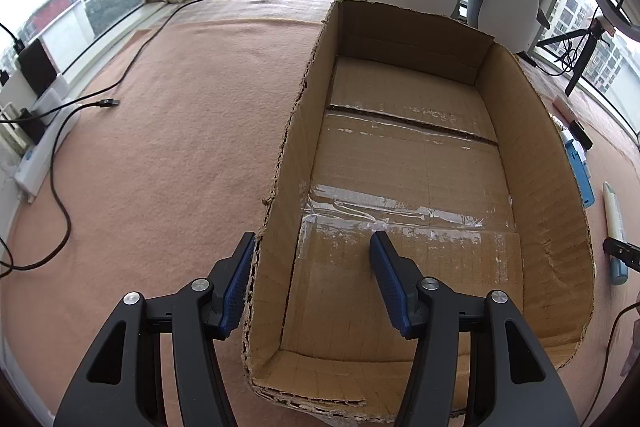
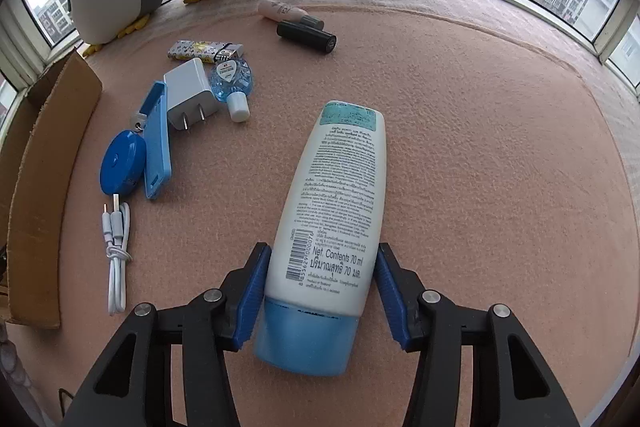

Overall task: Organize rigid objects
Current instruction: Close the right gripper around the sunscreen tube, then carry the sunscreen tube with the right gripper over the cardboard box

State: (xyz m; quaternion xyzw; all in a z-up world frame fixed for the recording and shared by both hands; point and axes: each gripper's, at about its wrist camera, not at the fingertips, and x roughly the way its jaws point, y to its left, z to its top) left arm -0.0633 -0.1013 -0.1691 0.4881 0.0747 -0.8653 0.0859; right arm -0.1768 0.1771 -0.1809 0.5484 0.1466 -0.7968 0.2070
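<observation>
Right wrist view: my right gripper (image 2: 320,283) brackets a white tube (image 2: 332,211) with a blue cap lying on the pink blanket (image 2: 480,167); the left pad touches it, but I cannot tell if the right one does. My left gripper (image 1: 312,279) is spread wide, straddling the left wall of the cardboard box (image 1: 280,167).
</observation>
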